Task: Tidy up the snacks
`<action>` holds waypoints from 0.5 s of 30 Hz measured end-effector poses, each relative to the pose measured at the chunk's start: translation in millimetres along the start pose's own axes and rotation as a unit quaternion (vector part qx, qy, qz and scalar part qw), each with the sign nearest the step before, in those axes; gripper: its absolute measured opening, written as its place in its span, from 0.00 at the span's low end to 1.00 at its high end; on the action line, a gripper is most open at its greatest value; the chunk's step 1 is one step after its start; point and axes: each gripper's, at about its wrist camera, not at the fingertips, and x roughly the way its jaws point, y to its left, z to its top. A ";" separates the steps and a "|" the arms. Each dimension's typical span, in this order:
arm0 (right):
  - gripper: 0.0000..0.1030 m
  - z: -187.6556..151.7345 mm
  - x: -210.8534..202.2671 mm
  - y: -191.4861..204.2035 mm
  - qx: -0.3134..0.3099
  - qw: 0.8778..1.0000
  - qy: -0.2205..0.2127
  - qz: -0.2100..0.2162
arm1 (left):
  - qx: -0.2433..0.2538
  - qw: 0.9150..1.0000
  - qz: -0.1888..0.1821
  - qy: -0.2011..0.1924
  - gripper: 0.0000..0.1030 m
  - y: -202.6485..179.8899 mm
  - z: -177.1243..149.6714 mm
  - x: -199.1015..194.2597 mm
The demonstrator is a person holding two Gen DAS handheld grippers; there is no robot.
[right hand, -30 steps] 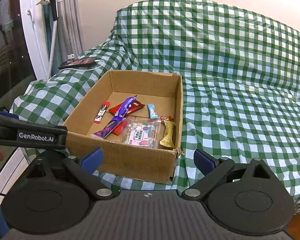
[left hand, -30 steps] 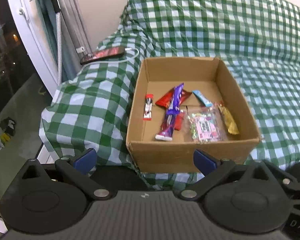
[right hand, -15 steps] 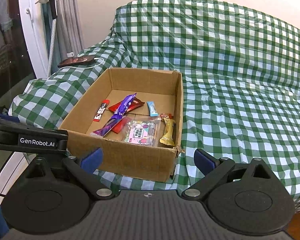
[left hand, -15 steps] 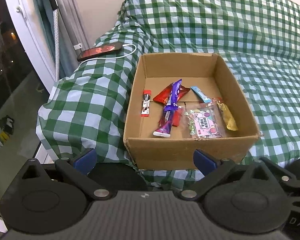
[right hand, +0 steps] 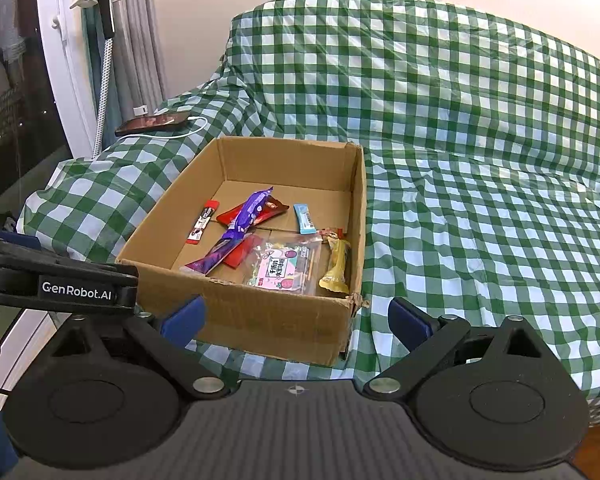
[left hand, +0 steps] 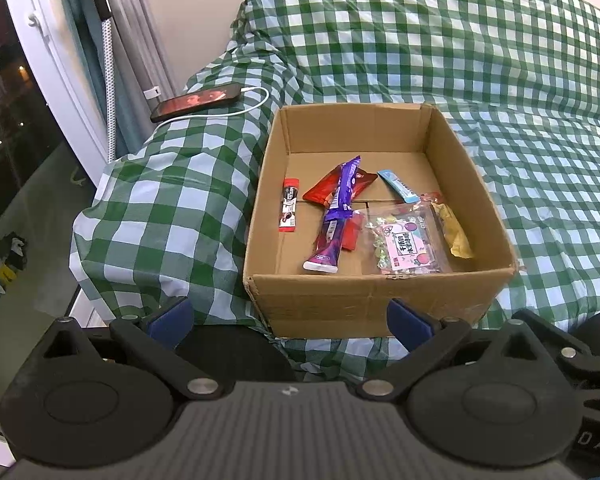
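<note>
Both views slightly closer, cardboard box [left hand: 372, 300] holding purple wrapper [left hand: 336, 216], candy bag [left hand: 404, 244], both grippers spread, empty.

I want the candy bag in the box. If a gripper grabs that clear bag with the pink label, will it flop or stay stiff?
Probably floppy: the clear candy bag looks like thin film lying flat in the cardboard box. The small sweets inside would likely shift and sag. Its glossy plastic may be a bit slippery.

Illumination is even and bright indoors; shadows are soft. Focus is sharp centrally. Fisheye distortion curves edges; corners vignette black.
</note>
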 end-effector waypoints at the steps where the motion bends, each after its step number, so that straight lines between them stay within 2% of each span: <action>1: 0.96 -0.1 0.2 0.1 0.000 1.000 0.000 0.000 | 0.000 1.000 -0.001 0.000 1.00 0.1 0.2 0.1; 6: 1.00 -0.3 1.0 1.4 0.001 1.000 0.000 -0.001 | 0.004 1.000 -0.004 -0.001 1.00 -1.1 0.2 -0.4; 15: 1.00 0.0 3.2 -0.2 0.004 1.000 0.004 -0.002 | 0.007 1.000 -0.005 -0.002 1.00 -1.8 0.1 -0.3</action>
